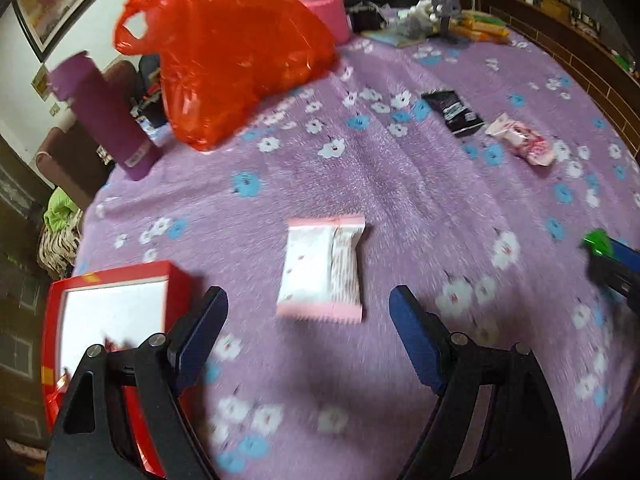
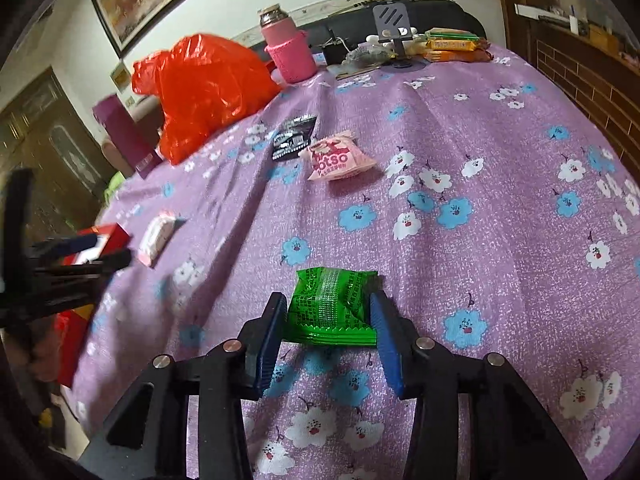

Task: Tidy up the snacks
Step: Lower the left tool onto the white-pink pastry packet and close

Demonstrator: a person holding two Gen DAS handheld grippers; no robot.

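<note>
1. Left wrist view: My left claw (image 1: pixel 308 312) hangs spread wide over the purple flowered desk (image 1: pixel 400 184), its blue fingers either side of a pink-and-white snack packet (image 1: pixel 324 268) without touching it. A red box (image 1: pixel 116 304) sits just left of the left finger. Farther off lie a black packet (image 1: pixel 454 112) and a pink snack bag (image 1: pixel 522 142), near each other. An orange plastic bag (image 1: pixel 236 60) stands beside a purple bottle (image 1: pixel 106 120).
2. Right wrist view: My right claw (image 2: pixel 330 320) pinches a green snack packet (image 2: pixel 334 304), both pads pressed to its sides, its wrapper crumpled. The packet sits low over the cloth; whether it touches, I cannot tell. My left claw shows at the left edge, near the red box.
</note>
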